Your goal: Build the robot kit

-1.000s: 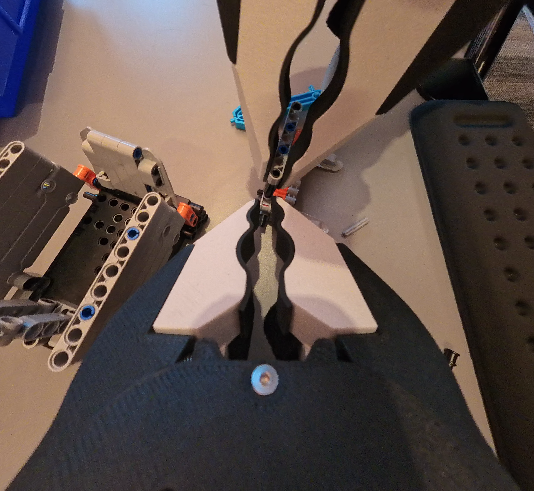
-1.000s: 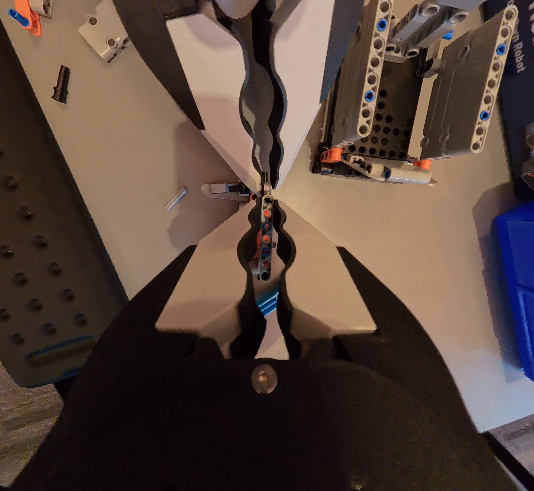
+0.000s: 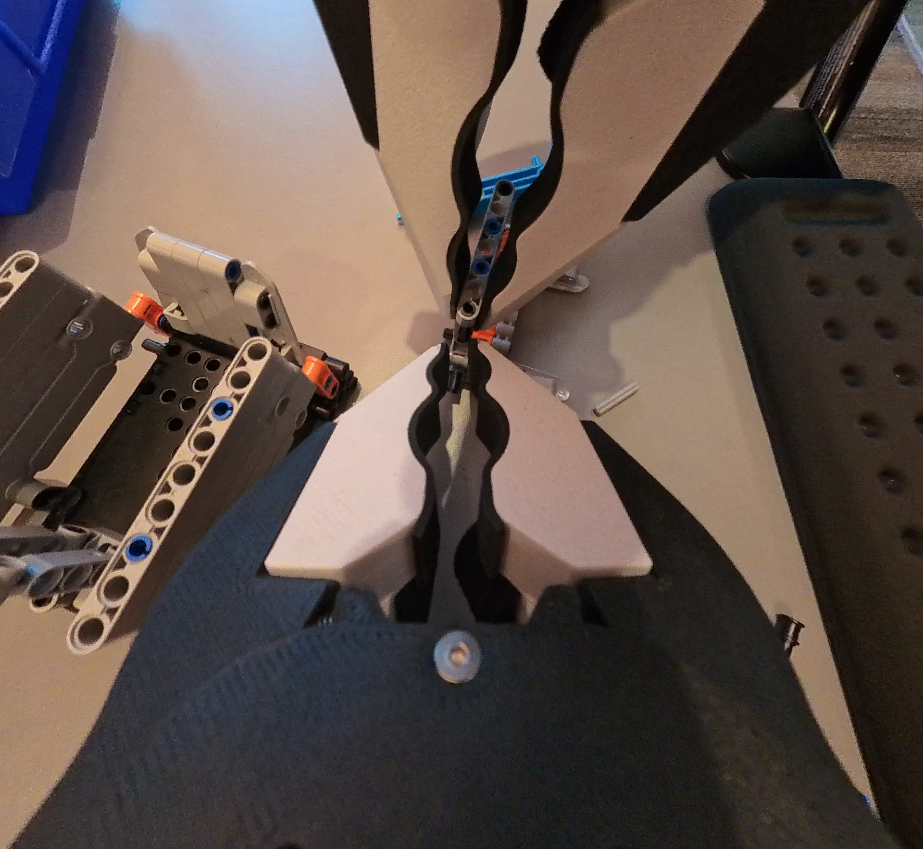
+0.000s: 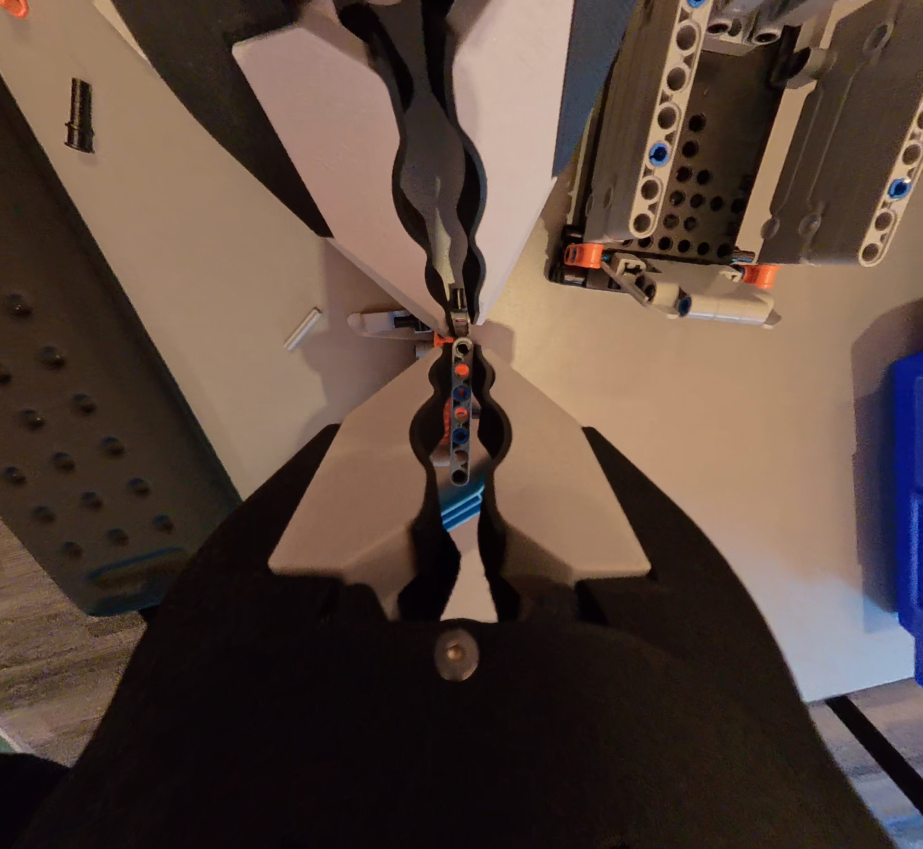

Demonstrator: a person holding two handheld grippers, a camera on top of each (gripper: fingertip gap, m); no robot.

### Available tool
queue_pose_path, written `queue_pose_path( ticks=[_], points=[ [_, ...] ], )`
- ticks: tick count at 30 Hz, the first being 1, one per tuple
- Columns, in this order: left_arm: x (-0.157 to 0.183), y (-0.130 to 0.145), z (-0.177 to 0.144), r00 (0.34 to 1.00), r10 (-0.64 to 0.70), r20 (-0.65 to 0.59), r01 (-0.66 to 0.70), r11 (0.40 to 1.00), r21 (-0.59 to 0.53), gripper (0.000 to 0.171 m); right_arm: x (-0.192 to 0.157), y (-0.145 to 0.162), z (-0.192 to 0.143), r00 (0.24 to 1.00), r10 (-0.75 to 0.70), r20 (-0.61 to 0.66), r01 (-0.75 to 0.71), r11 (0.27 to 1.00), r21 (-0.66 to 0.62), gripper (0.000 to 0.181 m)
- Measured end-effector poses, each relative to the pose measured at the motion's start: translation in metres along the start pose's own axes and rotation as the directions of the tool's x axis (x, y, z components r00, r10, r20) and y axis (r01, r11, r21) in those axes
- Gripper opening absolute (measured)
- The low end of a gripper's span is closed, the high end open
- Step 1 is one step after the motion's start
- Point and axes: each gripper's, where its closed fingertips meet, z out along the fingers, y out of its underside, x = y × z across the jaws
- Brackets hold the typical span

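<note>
Pale counter (image 3: 239, 135), strewn with small building-set parts. Left gripper (image 3: 457, 365): fingers pinched on a small dark connector (image 3: 458, 350). Right gripper (image 4: 462, 405): fingers clamped edgewise on a grey holed beam (image 4: 460, 418), held above the counter, end hole touching the connector. For a clean join: both pieces in line, no twist, steady squeeze. Half-built grey frame (image 3: 165, 425) near the left gripper; blue bin (image 3: 35, 51) well apart.

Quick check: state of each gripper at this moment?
Left gripper: shut on a small dark connector piece.
Right gripper: shut on a grey holed beam.
</note>
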Motion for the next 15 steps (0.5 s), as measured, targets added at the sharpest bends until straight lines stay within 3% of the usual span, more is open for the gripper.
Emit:
queue_pose_path(
  ticks=[7, 12, 15],
  points=[
    [-0.001, 0.000, -0.001, 1.000, 0.021, 0.017, -0.020, 1.000, -0.022, 0.006, -0.001, -0.003, 0.000, 0.988, 0.094, 0.120, -0.106, 0.990, 0.097, 0.006],
    [-0.001, 0.002, -0.009, 1.000, 0.015, -0.002, -0.015, 0.999, -0.049, 0.005, 0.005, 0.001, -0.040, 0.979, 0.191, 0.077, -0.205, 0.927, 0.313, 0.019],
    [-0.002, 0.001, -0.014, 1.000, 0.017, -0.019, -0.019, 0.998, -0.064, 0.005, 0.003, 0.018, -0.042, 0.978, 0.200, 0.058, -0.208, 0.931, 0.300, 0.019]
  ],
)
